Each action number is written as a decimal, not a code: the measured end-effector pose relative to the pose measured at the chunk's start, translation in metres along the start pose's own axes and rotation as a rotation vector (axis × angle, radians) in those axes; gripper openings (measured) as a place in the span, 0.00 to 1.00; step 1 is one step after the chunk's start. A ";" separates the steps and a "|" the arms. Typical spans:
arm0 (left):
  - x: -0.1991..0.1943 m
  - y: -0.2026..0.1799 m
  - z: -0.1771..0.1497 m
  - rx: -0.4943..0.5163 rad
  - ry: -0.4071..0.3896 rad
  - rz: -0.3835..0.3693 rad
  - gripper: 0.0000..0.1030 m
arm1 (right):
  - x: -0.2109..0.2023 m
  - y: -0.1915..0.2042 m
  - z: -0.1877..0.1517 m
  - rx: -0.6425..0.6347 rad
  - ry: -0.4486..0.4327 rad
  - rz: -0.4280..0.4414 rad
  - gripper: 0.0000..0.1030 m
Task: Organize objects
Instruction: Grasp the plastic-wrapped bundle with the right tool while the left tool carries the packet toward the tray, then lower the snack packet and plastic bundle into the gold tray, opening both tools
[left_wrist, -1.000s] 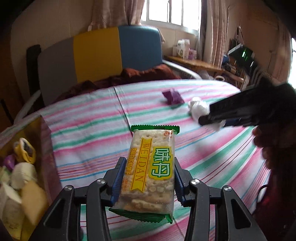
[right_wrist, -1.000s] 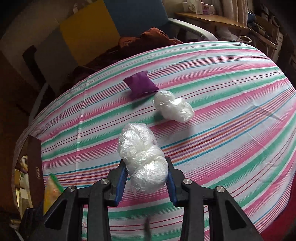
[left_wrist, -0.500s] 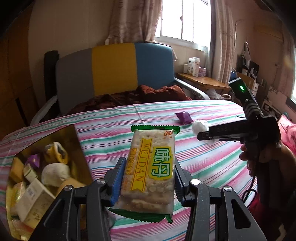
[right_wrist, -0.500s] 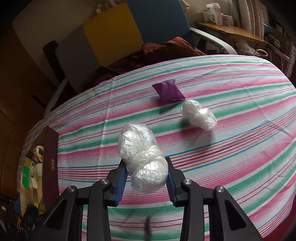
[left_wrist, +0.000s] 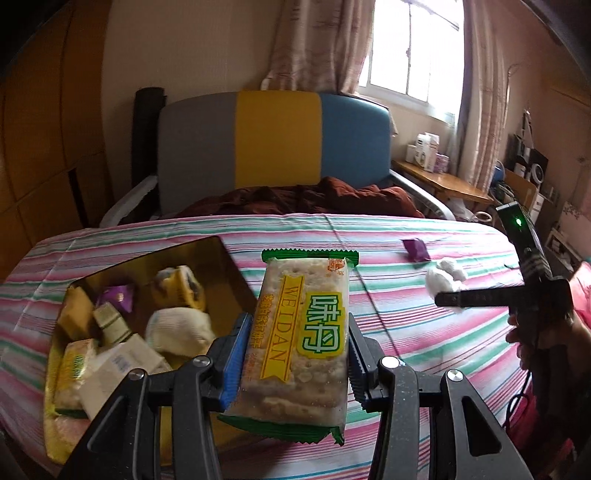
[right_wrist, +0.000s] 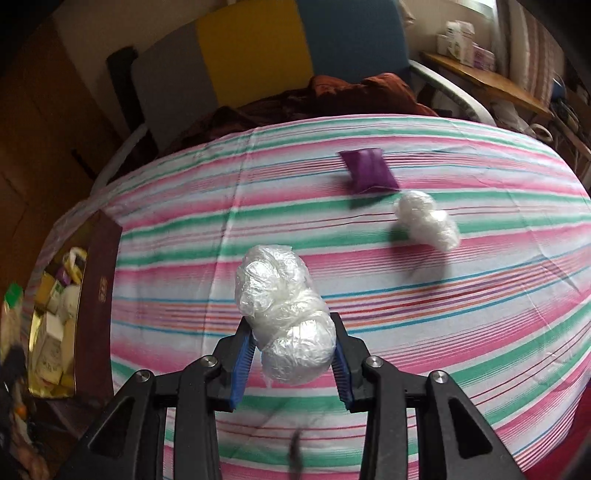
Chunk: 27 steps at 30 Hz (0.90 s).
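The left gripper (left_wrist: 295, 354) pinches a clear, green-edged packet of crackers with a yellow WEIDAN band (left_wrist: 301, 343), blue pads pressed on its long sides so that it stands up lengthwise out of the jaws. Just to the left of these tongs and below the packet lies an open gold-lined box (left_wrist: 221, 258) holding wrapped snacks, small cartons and a pale round bun. The box rests on a pink, green and white striped tablecloth (left_wrist: 369, 236).

The right gripper (right_wrist: 291, 354) is clamped on a lumpy white bundle wrapped in crinkled clear film (right_wrist: 284, 314), which sticks out forward past the fingertips. Ahead and to the right of these tongs a second, smaller film-wrapped white bundle (right_wrist: 426, 221) lies on the cloth, and just beyond it, close by, a small purple foil sachet (right_wrist: 369, 175). Far off to the left of the right tongs the box shows its maroon outer wall.

From the left wrist view, the right gripper reaches in from the right edge, held in a hand (left_wrist: 543, 339).

Beyond the table stands a grey, yellow and blue panelled seat back (left_wrist: 273, 140).
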<state>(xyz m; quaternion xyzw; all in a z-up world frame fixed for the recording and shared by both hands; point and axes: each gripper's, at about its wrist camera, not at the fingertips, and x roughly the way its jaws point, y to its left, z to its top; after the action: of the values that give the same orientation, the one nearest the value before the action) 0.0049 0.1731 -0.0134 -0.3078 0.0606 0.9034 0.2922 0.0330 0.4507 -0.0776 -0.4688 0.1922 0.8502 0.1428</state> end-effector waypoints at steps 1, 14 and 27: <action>-0.002 0.005 0.000 -0.006 -0.003 0.005 0.47 | -0.001 0.005 -0.002 -0.007 0.001 0.012 0.36; -0.025 0.094 -0.011 -0.172 -0.016 0.125 0.47 | -0.025 0.141 -0.017 -0.202 -0.027 0.270 0.36; -0.040 0.164 -0.032 -0.326 -0.006 0.229 0.47 | -0.020 0.221 -0.029 -0.326 0.002 0.359 0.37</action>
<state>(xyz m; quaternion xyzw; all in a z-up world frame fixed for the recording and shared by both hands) -0.0457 0.0095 -0.0274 -0.3393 -0.0529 0.9296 0.1340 -0.0289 0.2406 -0.0321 -0.4448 0.1329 0.8813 -0.0883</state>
